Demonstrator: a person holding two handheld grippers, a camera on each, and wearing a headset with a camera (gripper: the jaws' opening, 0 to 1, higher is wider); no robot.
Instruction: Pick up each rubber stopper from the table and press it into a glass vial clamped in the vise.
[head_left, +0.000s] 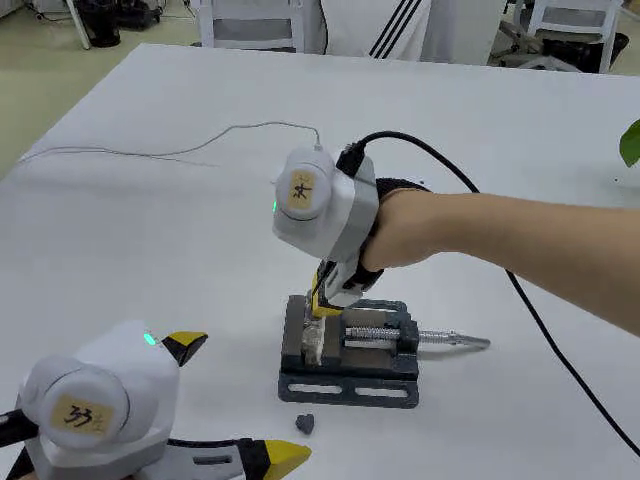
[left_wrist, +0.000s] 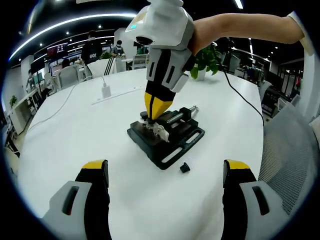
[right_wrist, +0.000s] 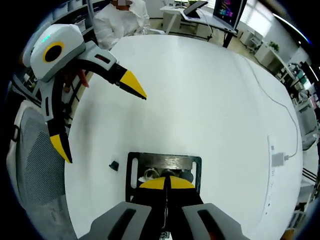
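Note:
A black vise stands on the white table with glass vials clamped in its jaws. My right gripper points down onto the vials with its yellow tips together; I see nothing held between them. From its own camera the right gripper is shut right over the vise and a vial rim. One dark rubber stopper lies loose just in front of the vise. My left gripper hovers open at the near left, empty, short of the stopper.
A white charger and cable trail across the far table. The right gripper's black cable runs back over the table at right. The vise screw handle sticks out to the right. Chairs and a person stand beyond the far edge.

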